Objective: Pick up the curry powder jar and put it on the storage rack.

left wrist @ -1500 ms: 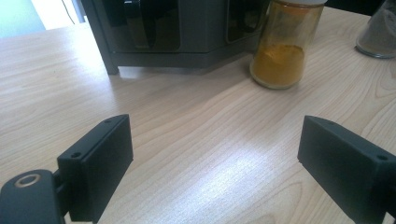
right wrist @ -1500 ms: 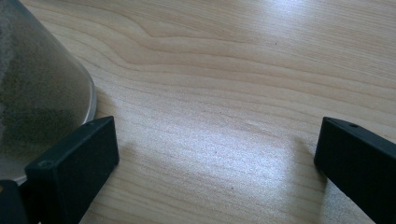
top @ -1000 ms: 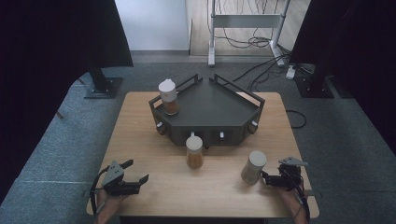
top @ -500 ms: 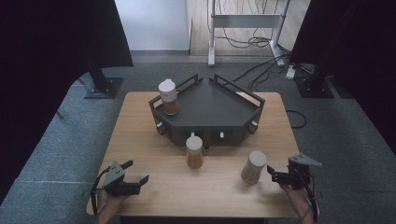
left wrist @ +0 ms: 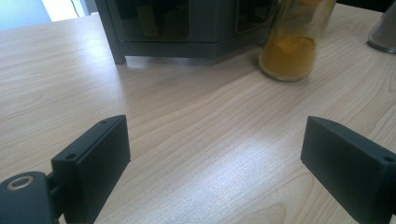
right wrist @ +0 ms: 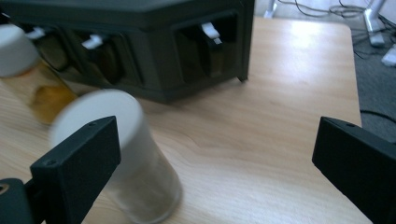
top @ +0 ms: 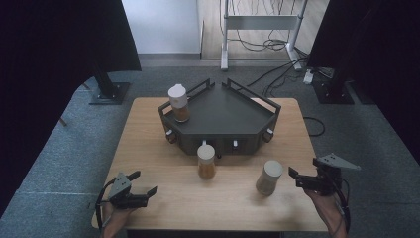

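Note:
A dark angular rack (top: 223, 111) stands mid-table, with a white-lidded jar of brown spice (top: 179, 103) on its left corner. A jar of yellow-orange powder (top: 206, 161) stands in front of the rack, and a pale grey jar (top: 269, 177) stands to its right. My right gripper (top: 295, 177) hovers just right of the grey jar. Its jaws have just been opening and nothing is between them; in the right gripper view (right wrist: 217, 140) the grey jar (right wrist: 126, 154) sits behind the left jaw. My left gripper (top: 143, 182) rests open at the front left, its jaws (left wrist: 217, 140) over bare wood.
The wooden table (top: 148, 139) has grey carpet around it. A metal stand with cables (top: 257, 29) and two dark stand bases are on the floor behind. The rack's front (right wrist: 154, 46) has small drawers with white tabs. Bare wood lies between the two grippers.
My right gripper has lifted and drawn away to the right of the grey jar, which stays standing. The left gripper has not moved.

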Demonstrator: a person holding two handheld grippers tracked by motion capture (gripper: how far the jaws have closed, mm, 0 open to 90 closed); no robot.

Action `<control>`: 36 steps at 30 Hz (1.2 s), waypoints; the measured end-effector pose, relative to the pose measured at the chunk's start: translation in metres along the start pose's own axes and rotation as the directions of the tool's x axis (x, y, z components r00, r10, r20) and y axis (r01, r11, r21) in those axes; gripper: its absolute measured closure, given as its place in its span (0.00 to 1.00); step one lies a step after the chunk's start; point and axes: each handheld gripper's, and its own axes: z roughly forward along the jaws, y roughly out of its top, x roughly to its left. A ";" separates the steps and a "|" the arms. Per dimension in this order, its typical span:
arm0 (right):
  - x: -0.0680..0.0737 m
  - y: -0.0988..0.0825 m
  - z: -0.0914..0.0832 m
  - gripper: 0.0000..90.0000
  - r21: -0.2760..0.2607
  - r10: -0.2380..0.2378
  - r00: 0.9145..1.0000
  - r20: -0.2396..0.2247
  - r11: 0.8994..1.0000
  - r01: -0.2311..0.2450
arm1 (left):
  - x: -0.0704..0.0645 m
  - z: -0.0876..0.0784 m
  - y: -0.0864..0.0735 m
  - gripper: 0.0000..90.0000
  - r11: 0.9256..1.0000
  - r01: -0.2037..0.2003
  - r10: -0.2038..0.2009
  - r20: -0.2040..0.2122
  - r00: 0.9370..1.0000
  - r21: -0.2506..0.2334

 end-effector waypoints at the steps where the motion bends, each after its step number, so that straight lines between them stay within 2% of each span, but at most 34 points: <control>1: 0.001 0.003 -0.002 0.01 -0.003 -0.001 1.000 -0.010 1.000 0.001 | 0.000 0.000 0.000 0.09 1.000 -0.001 0.001 0.001 1.000 0.001; 9: 0.021 0.029 -0.006 0.00 -0.017 -0.068 0.994 -0.091 0.998 0.066 | -0.001 0.002 0.001 0.09 1.000 -0.013 0.013 0.008 1.000 0.008; 12: 0.032 0.039 -0.002 0.00 -0.016 -0.104 0.987 -0.122 0.995 0.103 | -0.001 0.002 0.001 0.09 1.000 -0.013 0.013 0.009 1.000 0.006; 16: 0.052 0.051 0.008 0.00 -0.022 -0.159 0.973 -0.165 0.987 0.157 | -0.001 0.001 0.001 0.09 1.000 -0.012 0.012 0.008 1.000 0.004; 23: 0.089 0.071 0.036 0.01 -0.012 -0.232 0.942 -0.244 0.972 0.236 | -0.001 -0.001 0.000 0.09 1.000 -0.009 0.009 0.007 1.000 -0.003; 29: 0.119 0.080 0.067 0.01 0.015 -0.278 0.918 -0.284 0.956 0.294 | -0.001 -0.002 0.000 0.09 1.000 -0.011 0.011 0.008 1.000 -0.006; 31: 0.128 0.081 0.077 0.01 0.025 -0.291 0.912 -0.288 0.950 0.311 | -0.001 -0.002 0.000 0.09 1.000 -0.012 0.012 0.009 1.000 -0.009; 36: 0.145 0.082 0.104 0.01 0.061 -0.293 0.905 -0.309 0.943 0.327 | -0.001 -0.003 0.000 0.09 1.000 -0.013 0.013 0.011 1.000 -0.011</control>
